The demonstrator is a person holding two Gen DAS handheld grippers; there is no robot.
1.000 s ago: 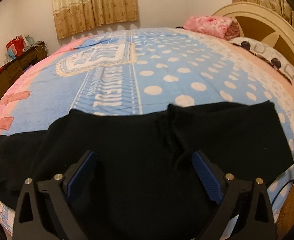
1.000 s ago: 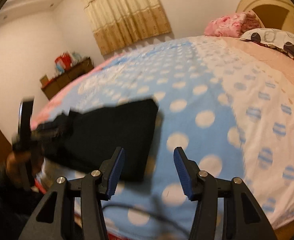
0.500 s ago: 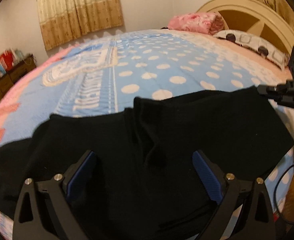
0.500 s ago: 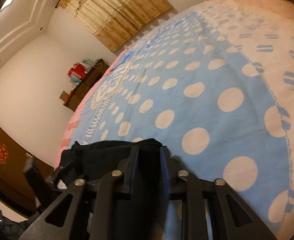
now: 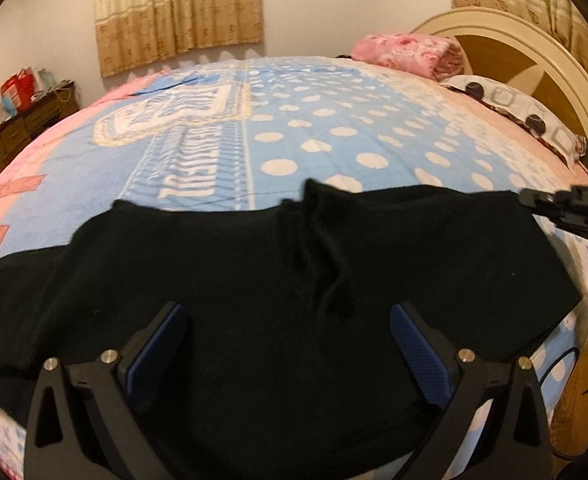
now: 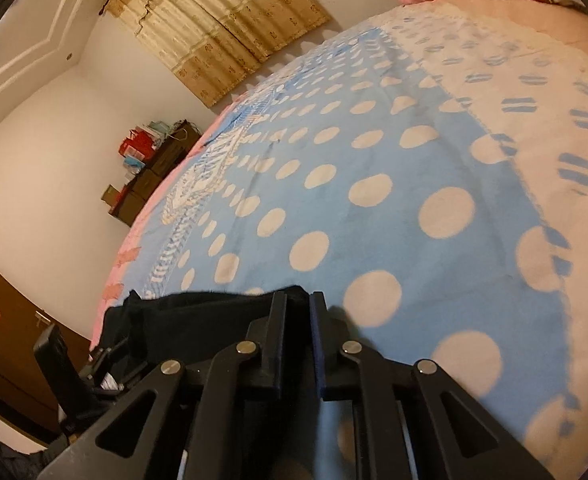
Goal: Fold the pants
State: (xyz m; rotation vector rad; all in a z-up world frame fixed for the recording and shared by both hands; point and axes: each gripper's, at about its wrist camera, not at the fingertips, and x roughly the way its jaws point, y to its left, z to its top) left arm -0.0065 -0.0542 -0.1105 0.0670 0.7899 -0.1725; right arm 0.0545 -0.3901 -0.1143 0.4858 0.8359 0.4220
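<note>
You hold the black knit pants (image 5: pixel 253 280) spread across the near edge of the bed, over the light-blue blanket with white polka dots (image 5: pixel 334 136), which gives you a broad, soft surface to fold on. In the left wrist view the garment fills the lower half of the frame, a bunched ridge running down its middle. Your left gripper (image 5: pixel 289 344) hovers low over the cloth with its blue-padded jaws spread wide and nothing between them, seemingly ready to pick a spot. At the right edge of that view your right gripper (image 5: pixel 550 206) meets the far corner of the fabric. In the right wrist view, at bottom centre, its jaws are drawn nearly together on that dark corner (image 6: pixel 294 296), clenching the hem so the corner can, by the look of it, be carried over for a fold. A pink floral pillow (image 5: pixel 406 54) sits at the headboard, upper right.
</note>
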